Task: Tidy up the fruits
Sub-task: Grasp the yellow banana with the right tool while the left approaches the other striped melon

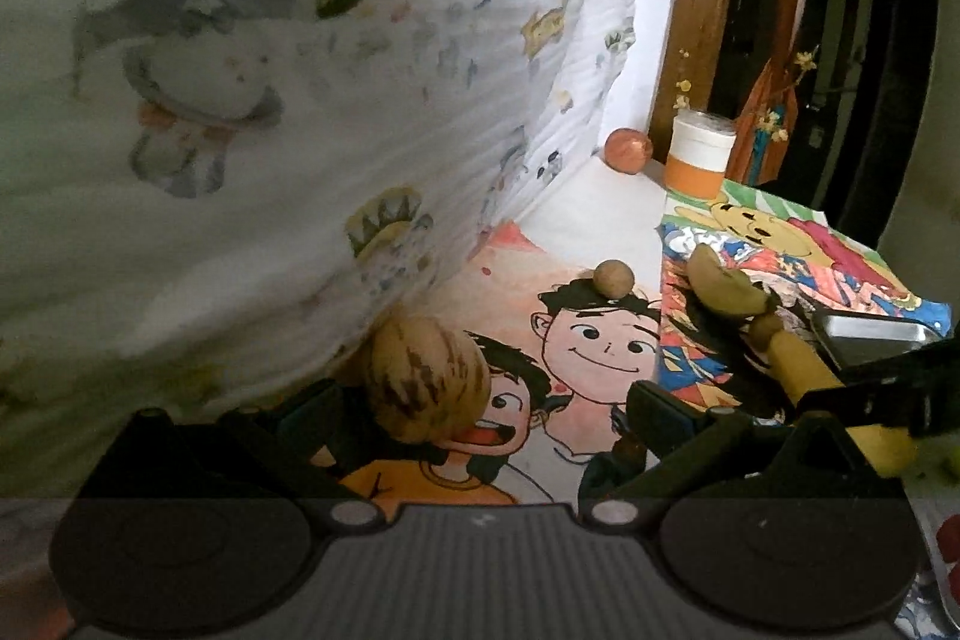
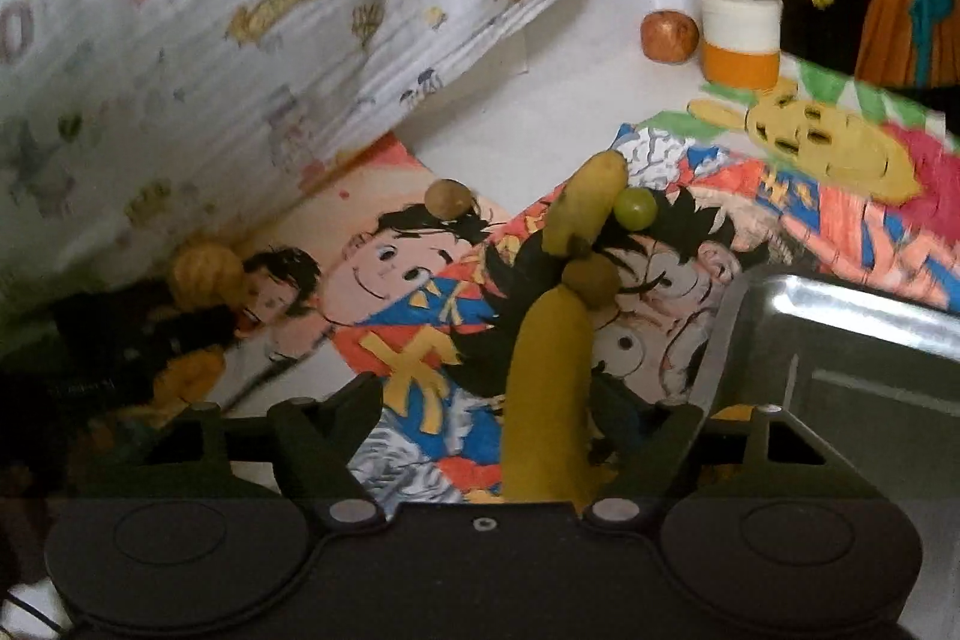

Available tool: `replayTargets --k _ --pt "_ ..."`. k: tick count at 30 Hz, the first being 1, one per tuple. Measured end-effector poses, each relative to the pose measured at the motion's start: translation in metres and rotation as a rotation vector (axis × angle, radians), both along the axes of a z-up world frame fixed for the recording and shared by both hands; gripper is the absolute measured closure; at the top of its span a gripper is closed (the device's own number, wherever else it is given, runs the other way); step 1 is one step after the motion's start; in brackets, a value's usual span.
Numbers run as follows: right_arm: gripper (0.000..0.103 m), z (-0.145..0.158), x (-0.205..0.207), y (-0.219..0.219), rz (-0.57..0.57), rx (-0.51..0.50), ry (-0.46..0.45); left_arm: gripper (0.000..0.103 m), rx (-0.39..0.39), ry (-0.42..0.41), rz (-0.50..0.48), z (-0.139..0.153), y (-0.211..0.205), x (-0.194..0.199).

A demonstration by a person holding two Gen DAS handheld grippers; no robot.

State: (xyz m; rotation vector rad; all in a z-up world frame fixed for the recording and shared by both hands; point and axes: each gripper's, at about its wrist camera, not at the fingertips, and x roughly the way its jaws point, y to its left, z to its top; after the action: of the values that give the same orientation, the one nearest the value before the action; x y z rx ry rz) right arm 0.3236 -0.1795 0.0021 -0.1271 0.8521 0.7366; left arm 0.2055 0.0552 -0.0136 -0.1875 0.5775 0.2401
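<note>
- Metal tray (image 2: 840, 340), 3 o'clock: appears empty.
- Right gripper (image 2: 516, 436): partly open, straddling banana (image 2: 549, 388); grip uncertain.
- Left gripper (image 1: 480, 418): open beside striped fruit (image 1: 426, 376).
- Sorting: seemingly unstarted.

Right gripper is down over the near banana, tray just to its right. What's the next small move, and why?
Probably close the right gripper on the near banana. The banana lies between its jaws, which stand apart from it, and the metal tray sits empty beside it. Once gripped, it could go straight across.
</note>
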Motion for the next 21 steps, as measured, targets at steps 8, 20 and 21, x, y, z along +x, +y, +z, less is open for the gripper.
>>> replayTargets --k 8,20,21 --pt "0.028 -0.011 0.0 0.016 0.011 -0.115 -0.041 0.002 -0.003 0.03 0.027 -0.002 0.005 0.017" --pt "0.062 -0.016 0.004 0.021 -0.015 -0.154 -0.078 0.022 -0.022 0.062 0.063 -0.01 0.009 0.026" --pt "0.065 -0.016 0.004 0.022 -0.026 -0.159 -0.083 0.023 -0.022 0.061 0.068 -0.01 0.009 0.026"
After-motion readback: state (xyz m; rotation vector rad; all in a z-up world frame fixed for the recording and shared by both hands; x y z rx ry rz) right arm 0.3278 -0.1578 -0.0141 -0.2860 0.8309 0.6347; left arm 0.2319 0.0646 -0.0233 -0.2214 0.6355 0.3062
